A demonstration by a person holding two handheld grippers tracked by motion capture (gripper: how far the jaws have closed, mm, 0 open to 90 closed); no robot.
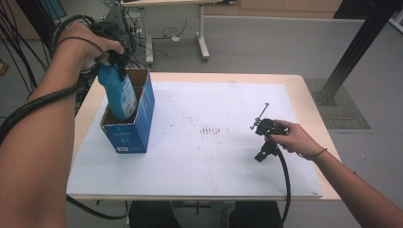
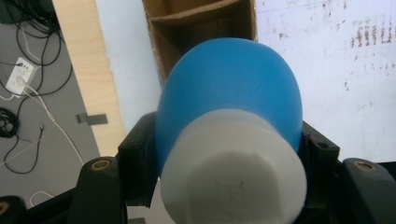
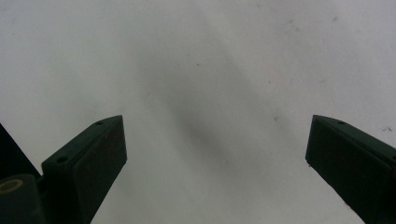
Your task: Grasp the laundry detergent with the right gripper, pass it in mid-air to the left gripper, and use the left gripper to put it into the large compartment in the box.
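The counter (image 1: 304, 95) is wood, and a white sheet (image 1: 214, 147), marked with rusty specks near its middle, covers most of it. On the sheet's left side stands my blue box (image 1: 138, 128), an open-topped carton with brown cardboard walls inside; in the left gripper view a divider splits it into compartments. The blue bottle (image 1: 119, 95) hangs upright with its lower end already inside the box's open top, between the walls; which compartment it is in I cannot tell. Its white cap (image 2: 233, 172) faces the left gripper's camera, with the blue shoulder swelling out behind it. My left gripper (image 1: 114, 56) is clenched on the bottle's neck, one jaw pressing on either side just below the cap. My right gripper (image 1: 260, 124) rests low on the sheet's right side, well apart from the box. Its jaws stand wide and released, holding nothing, with bare white sheet between them.
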